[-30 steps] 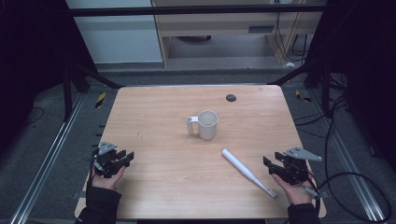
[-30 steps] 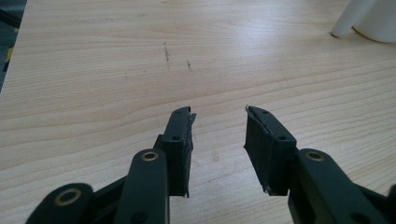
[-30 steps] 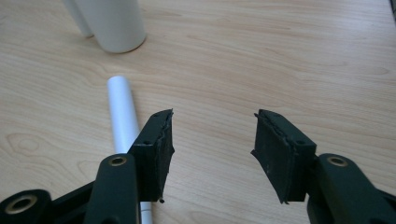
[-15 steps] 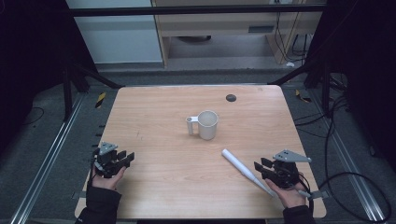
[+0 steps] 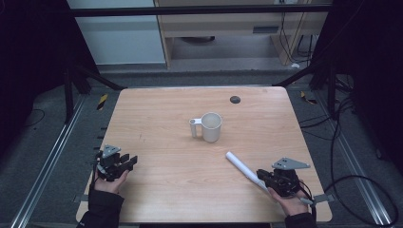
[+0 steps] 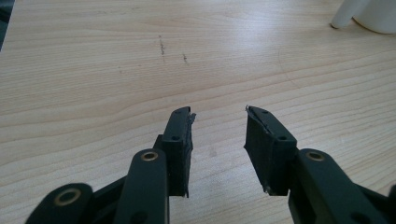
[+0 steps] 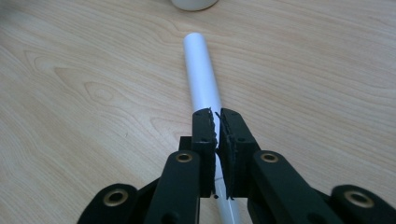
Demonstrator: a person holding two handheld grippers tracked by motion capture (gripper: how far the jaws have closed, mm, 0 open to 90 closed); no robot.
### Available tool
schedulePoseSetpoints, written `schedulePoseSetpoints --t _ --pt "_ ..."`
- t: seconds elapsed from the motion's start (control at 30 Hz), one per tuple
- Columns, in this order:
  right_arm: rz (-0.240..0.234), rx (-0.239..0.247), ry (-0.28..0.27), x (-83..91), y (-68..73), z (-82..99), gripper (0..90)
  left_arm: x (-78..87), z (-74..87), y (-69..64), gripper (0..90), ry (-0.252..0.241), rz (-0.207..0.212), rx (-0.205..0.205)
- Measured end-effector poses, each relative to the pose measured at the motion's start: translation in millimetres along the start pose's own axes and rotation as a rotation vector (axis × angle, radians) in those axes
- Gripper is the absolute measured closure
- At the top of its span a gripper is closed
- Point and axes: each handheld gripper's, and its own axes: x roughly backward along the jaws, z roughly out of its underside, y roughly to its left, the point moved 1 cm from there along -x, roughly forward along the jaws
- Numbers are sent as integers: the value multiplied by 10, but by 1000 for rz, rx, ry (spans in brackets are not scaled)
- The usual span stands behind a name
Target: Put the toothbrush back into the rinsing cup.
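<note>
Right gripper (image 7: 217,116) has just been closing and now pinches the white tube's (image 7: 201,70) thin end (left gripper (image 6: 218,122) idles, jaws apart), likely to lift it toward the mug (image 5: 210,126).

One white tube (image 5: 243,167) lies between the right gripper's (image 5: 263,176) fingers. One white mug (image 5: 207,127) stands well ahead of them. One dark disc (image 5: 235,99) sits farther off. Two grippers, the left (image 5: 127,161) empty.

White tube (image 7: 201,74), white mug (image 5: 210,127), pale wood-grain table (image 5: 157,114), seemingly black jaws.
</note>
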Motion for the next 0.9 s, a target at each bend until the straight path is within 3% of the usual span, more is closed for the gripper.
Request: schedulePoseSetpoints --t 0.43,0.9 --pt "-15 -9 32 -18 20 85 900 -15 6 -2 598 3 -4 -10" --pt "-16 16 127 -104 106 200 900 -20 7 -7 595 7 -5 -17"
